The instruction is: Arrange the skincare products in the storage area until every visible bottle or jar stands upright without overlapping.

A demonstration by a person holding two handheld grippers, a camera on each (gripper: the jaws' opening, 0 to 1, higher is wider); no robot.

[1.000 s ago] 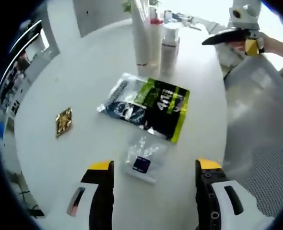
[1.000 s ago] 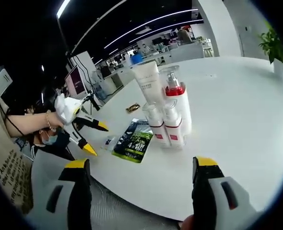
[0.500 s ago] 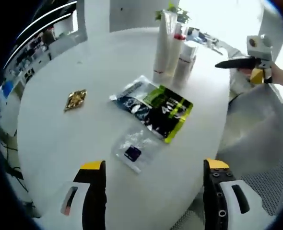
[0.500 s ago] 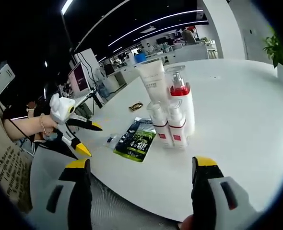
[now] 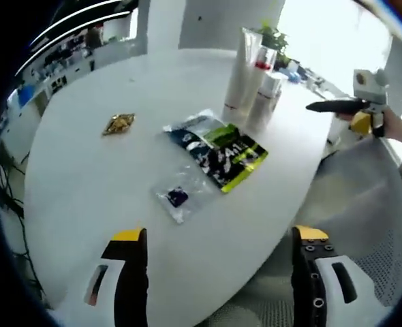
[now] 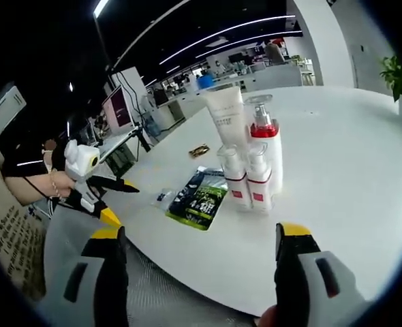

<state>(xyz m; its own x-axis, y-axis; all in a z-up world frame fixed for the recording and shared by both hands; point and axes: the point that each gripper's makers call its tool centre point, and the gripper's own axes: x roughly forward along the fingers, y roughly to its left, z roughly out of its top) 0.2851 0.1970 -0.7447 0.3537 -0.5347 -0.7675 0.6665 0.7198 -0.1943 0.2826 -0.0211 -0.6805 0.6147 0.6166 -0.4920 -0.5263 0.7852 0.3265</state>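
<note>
- The left gripper [image 5: 214, 238] is wide apart and holds nothing; it hangs over the near edge of the white worktop [image 5: 85, 170].
- Just ahead of it, between its jaws' lines, lies a small clear sachet [image 5: 178, 197] with a dark blue patch, flat on the worktop.
- Beyond the sachet lies a black and green pouch [image 5: 218, 150], flat, its far end glossy and silvery.
- Ahead and to the left, well apart from the pouch, lies a small gold wrapper [image 5: 119, 123].
- Farthest ahead, past the pouch, stands the cluster of bottles [image 5: 266, 92]: all upright, close together, white with red bands.
- A tall white tube [image 5: 238, 78] stands on its cap at the left of that cluster.
- In the left gripper view the right gripper [image 5: 334, 107] comes in from the right, off the worktop's edge, held by a hand [image 5: 398, 126].
- The right gripper [image 6: 201, 238] is also wide apart and empty, held off the worktop's near edge.
- Straight ahead of it, slightly right, stand two small white bottles [image 6: 249, 180] side by side, touching or nearly so, each with a red band.
- Behind them stands a taller pump bottle [image 6: 269, 146] with a red collar and clear cap; the tube [image 6: 223, 116] stands to its left.
- Left of the bottles the pouch [image 6: 199, 199] lies flat, the sachet [image 6: 163, 197] just beyond it, the gold wrapper [image 6: 199, 150] farther back.
- Far left, the left gripper [image 6: 95, 194] shows off the worktop's edge, jaws parted.
</note>
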